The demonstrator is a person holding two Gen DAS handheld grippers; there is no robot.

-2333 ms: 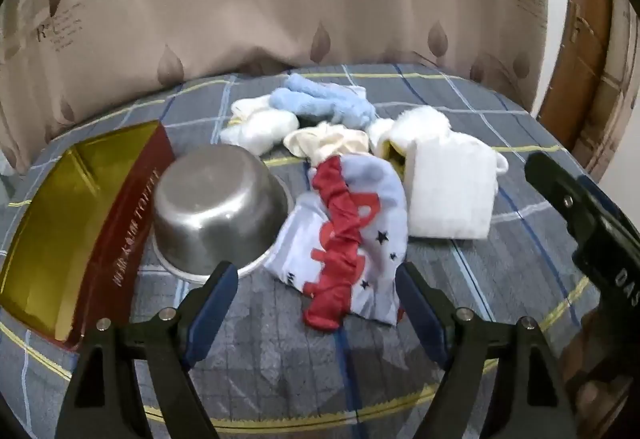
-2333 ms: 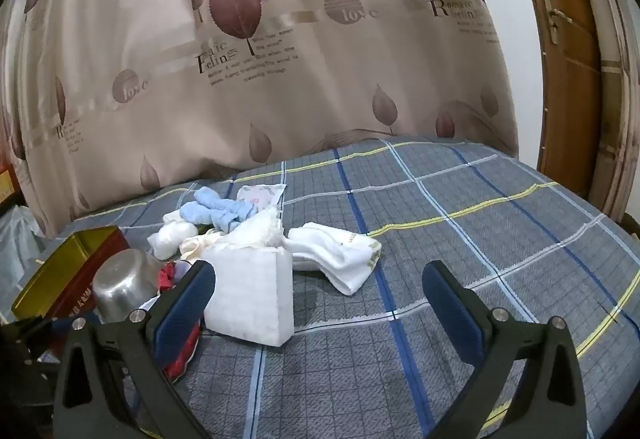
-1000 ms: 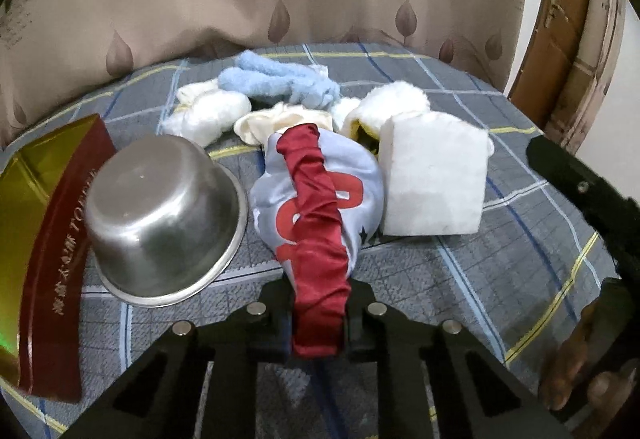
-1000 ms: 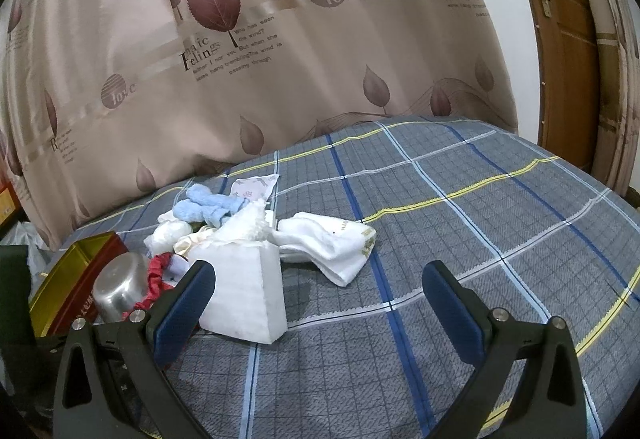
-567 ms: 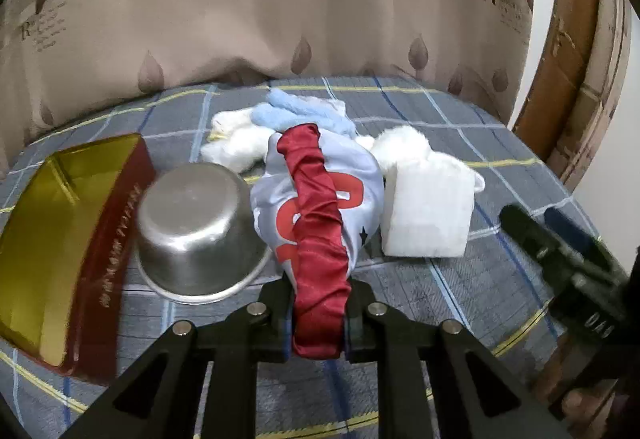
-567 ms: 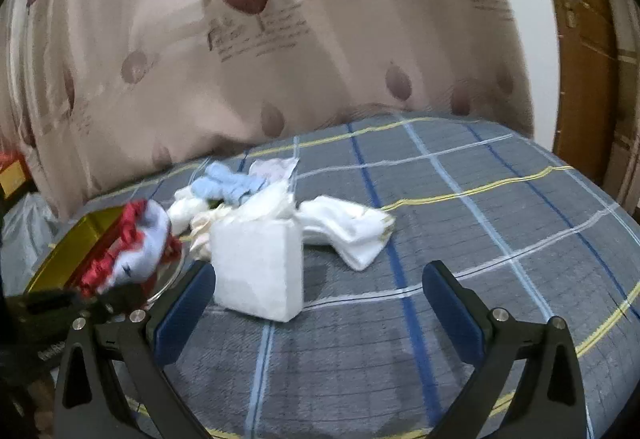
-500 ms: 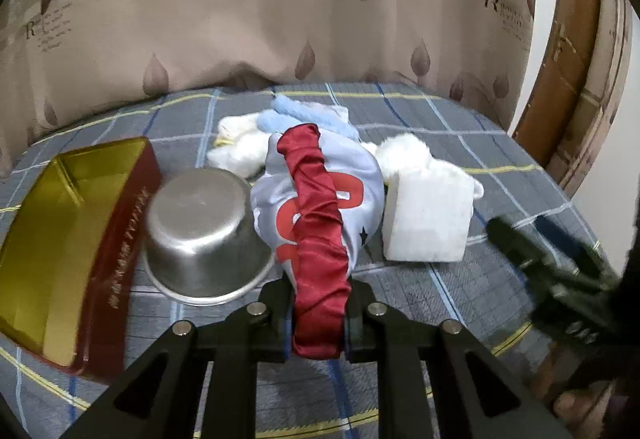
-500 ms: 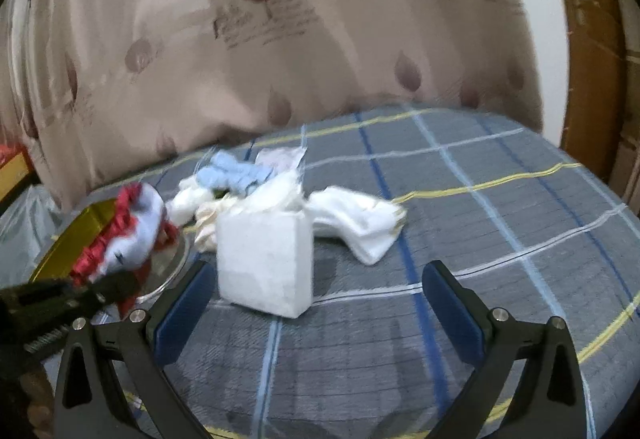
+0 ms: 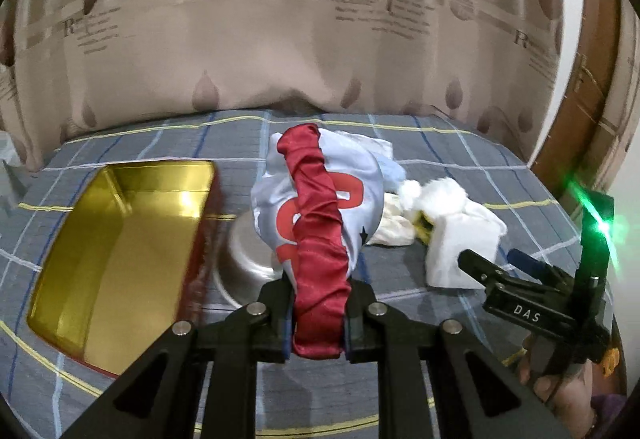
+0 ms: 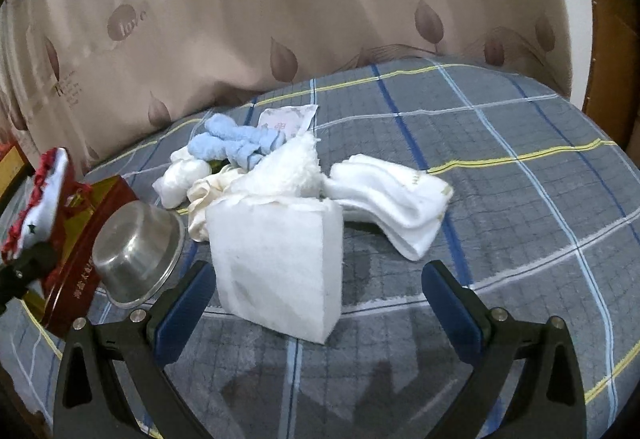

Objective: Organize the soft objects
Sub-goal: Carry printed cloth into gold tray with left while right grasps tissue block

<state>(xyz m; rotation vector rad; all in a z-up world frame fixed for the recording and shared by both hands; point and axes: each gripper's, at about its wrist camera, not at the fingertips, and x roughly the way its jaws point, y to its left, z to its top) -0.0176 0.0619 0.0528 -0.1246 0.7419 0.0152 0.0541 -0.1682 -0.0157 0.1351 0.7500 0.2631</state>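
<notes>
My left gripper is shut on a light blue cloth with a red ruffled band and holds it in the air above the steel bowl, next to the open gold tin. The cloth also shows at the left edge of the right wrist view. My right gripper is open and empty, just in front of a white foam block. Behind the block lie a white folded sock, a fluffy white cloth, blue socks and cream socks.
The bed has a grey plaid sheet. A leaf-print curtain hangs behind it. A wooden door stands at the right. The steel bowl lies upside down by the red-sided tin.
My left gripper closed on the cloth, lifted it off the bed and carried it up and left toward the tin. My right gripper moved in closer to the foam block.
</notes>
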